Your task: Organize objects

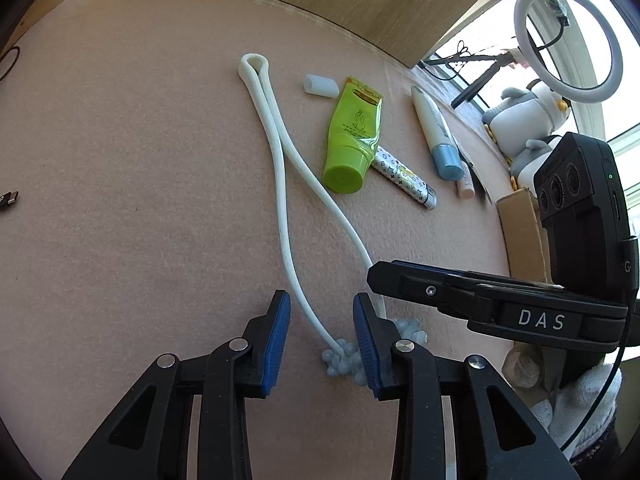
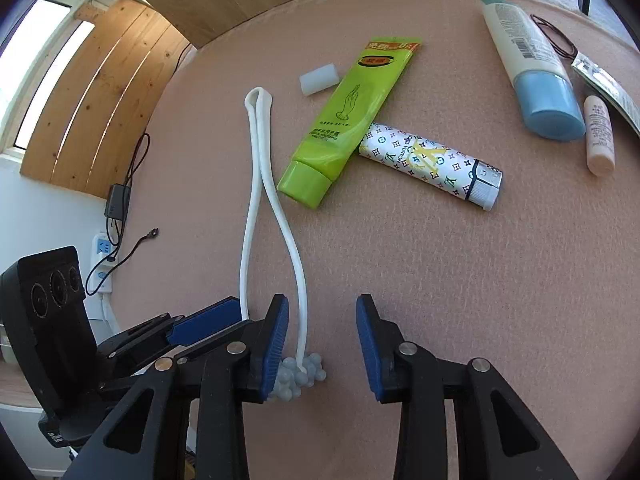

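A white looped massager cord (image 1: 280, 168) with knobbly grey-blue bead ends (image 1: 344, 360) lies on the pink mat; it also shows in the right wrist view (image 2: 256, 184), beads (image 2: 298, 376). My left gripper (image 1: 322, 340) is open, its jaws on either side of the cord just above the beads. My right gripper (image 2: 322, 344) is open and empty, its left finger beside the beads. A green tube (image 1: 352, 136) (image 2: 348, 120) lies over a patterned tube (image 1: 404, 178) (image 2: 432, 164). A small white cap (image 1: 320, 86) (image 2: 319, 79) sits near them.
A white tube with a blue cap (image 1: 436, 132) (image 2: 532, 64), a small pink bottle (image 2: 598, 140), a foil sachet (image 2: 604, 84) and a black hair tie (image 2: 556, 36) lie to the right. A ring light (image 1: 568, 40), plush toy (image 1: 524, 116) and cardboard box (image 1: 520, 232) stand past the mat's right edge.
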Available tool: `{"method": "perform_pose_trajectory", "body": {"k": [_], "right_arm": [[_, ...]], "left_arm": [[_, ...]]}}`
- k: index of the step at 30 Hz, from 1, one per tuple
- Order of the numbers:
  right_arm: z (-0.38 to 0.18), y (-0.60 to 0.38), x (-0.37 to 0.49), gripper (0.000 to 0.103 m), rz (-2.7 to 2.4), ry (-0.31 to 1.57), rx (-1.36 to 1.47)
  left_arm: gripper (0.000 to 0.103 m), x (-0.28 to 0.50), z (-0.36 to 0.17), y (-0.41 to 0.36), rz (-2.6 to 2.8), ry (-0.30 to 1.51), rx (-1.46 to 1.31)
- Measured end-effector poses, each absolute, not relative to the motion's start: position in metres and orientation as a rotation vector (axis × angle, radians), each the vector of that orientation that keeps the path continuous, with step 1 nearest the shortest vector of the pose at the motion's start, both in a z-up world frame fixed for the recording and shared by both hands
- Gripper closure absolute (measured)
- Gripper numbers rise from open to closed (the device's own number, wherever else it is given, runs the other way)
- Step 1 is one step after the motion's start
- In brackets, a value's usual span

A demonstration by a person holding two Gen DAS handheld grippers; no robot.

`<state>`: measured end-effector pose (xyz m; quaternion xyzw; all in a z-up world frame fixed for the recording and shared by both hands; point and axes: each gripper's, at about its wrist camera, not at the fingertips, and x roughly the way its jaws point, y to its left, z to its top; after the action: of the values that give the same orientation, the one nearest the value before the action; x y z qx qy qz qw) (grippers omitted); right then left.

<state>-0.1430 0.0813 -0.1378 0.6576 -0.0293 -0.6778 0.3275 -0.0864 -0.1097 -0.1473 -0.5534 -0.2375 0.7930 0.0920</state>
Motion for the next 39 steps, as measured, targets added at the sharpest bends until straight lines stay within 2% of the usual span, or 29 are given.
{"method": "perform_pose_trajectory", "body": {"k": [2, 15, 27, 39], "right_arm": [[-0.142, 0.08, -0.142, 0.081, -1.762, -0.084, 1.732], [-0.144, 0.075, -0.131, 0.09, -1.744, -0.078, 1.726], [-0.119, 0.081, -0.115, 0.091, -1.827, -0.054, 1.642], [-0.075, 0.14, -0.102, 0.091, -1.927, -0.163, 1.55]], "left_arm": [[0.071, -0.088, -0.149, -0.108, 2.35, -0.705, -1.642], [0.081, -0.086, -0.146, -0.099, 2.354, -0.672, -1.621], [0.082, -0.072, -0.118, -0.094, 2.398, -0.684, -1.543], [0.082, -0.08, -0.063, -0.024, 2.391, -0.513, -1.402]]}}
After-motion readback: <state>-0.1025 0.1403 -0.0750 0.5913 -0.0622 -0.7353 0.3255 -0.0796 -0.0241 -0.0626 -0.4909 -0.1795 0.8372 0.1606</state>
